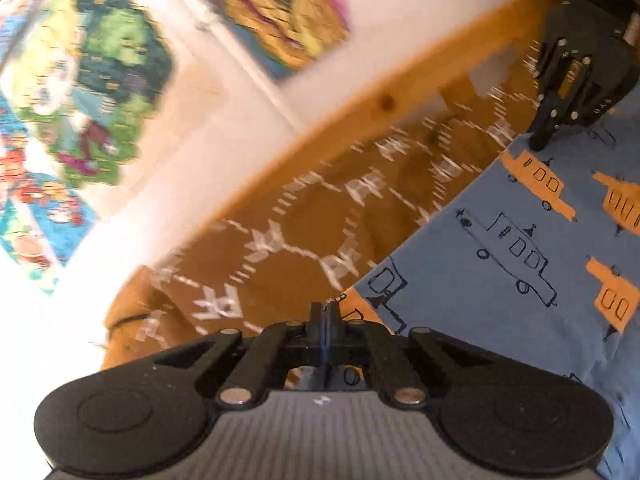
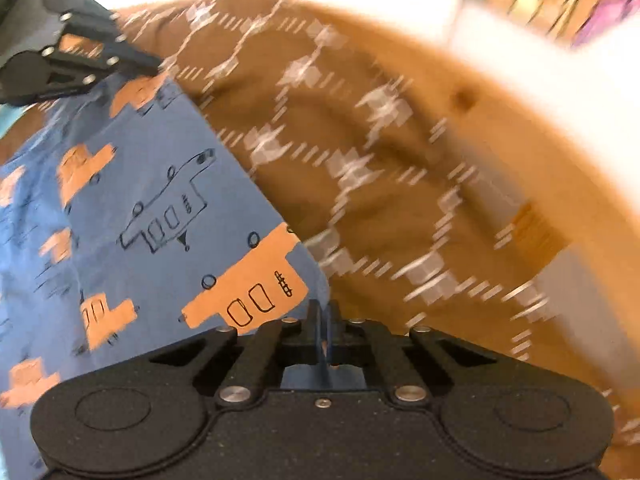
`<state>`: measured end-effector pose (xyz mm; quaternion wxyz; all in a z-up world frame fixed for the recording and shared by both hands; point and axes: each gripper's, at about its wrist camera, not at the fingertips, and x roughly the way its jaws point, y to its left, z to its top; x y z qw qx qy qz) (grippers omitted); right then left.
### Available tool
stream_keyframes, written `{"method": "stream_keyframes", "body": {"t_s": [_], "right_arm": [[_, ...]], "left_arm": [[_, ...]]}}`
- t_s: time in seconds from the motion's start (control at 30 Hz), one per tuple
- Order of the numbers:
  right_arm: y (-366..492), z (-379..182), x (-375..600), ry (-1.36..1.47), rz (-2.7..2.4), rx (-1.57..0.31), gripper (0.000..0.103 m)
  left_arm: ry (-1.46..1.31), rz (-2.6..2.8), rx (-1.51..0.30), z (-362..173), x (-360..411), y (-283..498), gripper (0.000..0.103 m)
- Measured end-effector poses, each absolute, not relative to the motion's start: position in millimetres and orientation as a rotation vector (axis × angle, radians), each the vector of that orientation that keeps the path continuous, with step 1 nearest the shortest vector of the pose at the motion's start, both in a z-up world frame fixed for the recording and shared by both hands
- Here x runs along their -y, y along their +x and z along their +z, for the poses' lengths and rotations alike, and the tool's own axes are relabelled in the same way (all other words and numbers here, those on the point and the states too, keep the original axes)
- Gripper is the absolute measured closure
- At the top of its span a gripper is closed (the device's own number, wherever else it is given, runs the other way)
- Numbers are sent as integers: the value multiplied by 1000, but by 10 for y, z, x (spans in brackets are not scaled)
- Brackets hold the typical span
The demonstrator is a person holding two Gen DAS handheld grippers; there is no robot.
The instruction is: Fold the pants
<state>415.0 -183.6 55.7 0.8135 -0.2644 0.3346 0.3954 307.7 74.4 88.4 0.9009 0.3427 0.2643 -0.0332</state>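
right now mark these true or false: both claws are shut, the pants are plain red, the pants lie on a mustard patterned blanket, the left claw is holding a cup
Both claws are shut: true; the left claw and the right claw each pinch the pants at an edge.
The pants are plain red: false; they are blue with orange and outlined cars.
The pants lie on a mustard patterned blanket: true.
The left claw is holding a cup: false; it grips the pants.

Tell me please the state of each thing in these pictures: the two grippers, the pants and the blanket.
left gripper: shut on the pants edge.
right gripper: shut on the pants edge.
pants: blue, car print, lying spread on the blanket, not yet folded.
blanket: brown with white pattern, wrinkled, lying under the pants.
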Motion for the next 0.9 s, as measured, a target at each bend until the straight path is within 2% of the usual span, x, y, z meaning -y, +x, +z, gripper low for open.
{"method": "stream_keyframes", "body": {"t_s": [0.13,0.3,0.33,0.37,0.4,0.43,0.47,0.53,0.73,0.8,0.83,0.87,0.9], "right_arm": [[4247,766,1829,-519,729,-580,101],[4462,521,1706,-542,707,-662,92],[4491,477,1713,-531,709,-675,81],[4498,463,1745,-502,721,-675,64],[4512,478,1799,-465,744,-667,54],[4520,501,1851,-424,766,-665,35],[4537,532,1903,-386,783,-661,28],[4559,587,1975,-339,813,-652,28],[4721,554,1836,-341,838,-679,31],[4726,503,1773,-364,844,-699,35],[4715,479,1747,-383,841,-703,40],[4701,463,1724,-402,830,-701,47],[4692,457,1713,-412,817,-696,51]], "left_arm": [[674,18,-570,923,-720,3309,102],[591,31,-614,836,-788,3507,93],[563,24,-615,861,-832,3502,81],[532,18,-611,890,-881,3480,58],[508,7,-601,927,-935,3455,47],[491,-6,-585,966,-968,3397,37],[477,-28,-564,1026,-1012,3329,35],[459,-73,-547,1104,-1065,3257,29],[469,-202,-580,1128,-1085,3218,25],[525,-179,-604,1062,-1014,3233,26],[566,-159,-617,1015,-971,3241,39],[610,-142,-635,963,-924,3257,74],[627,-142,-657,923,-897,3273,93]]}}
